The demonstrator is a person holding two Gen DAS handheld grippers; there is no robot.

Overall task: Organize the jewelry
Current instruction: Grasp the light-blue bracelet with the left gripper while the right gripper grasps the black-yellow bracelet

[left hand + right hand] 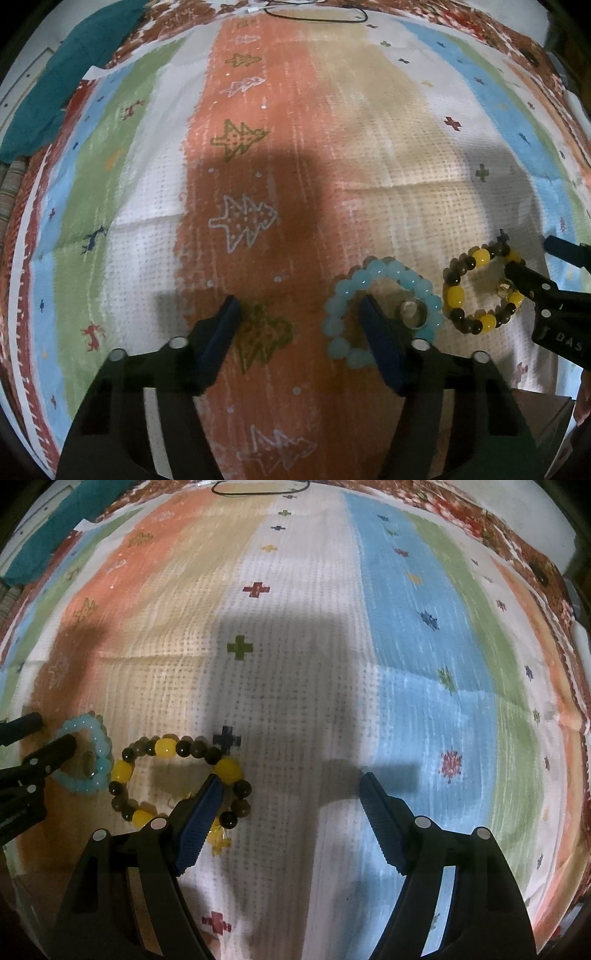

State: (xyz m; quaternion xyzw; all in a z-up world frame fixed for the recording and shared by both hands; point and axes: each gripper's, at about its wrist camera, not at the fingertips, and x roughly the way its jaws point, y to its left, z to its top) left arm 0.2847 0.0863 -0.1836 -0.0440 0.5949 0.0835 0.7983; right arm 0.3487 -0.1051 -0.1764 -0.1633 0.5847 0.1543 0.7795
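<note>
While both tongs (297,314) (291,794) gape wide, bracelets (384,314) lie on a striped cloth (369,129).

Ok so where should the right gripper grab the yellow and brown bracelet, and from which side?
Probably the bracelet strand on its right side, taken from above with one finger inside the loop and one outside. It lies flat on the cloth, and the right gripper already has a finger over that side. The blue bracelet crowds the left.

Home setting, striped patterned mat (295,147) over a bed (seemingly), teal cloth (55,85) at ten o'clock
</note>
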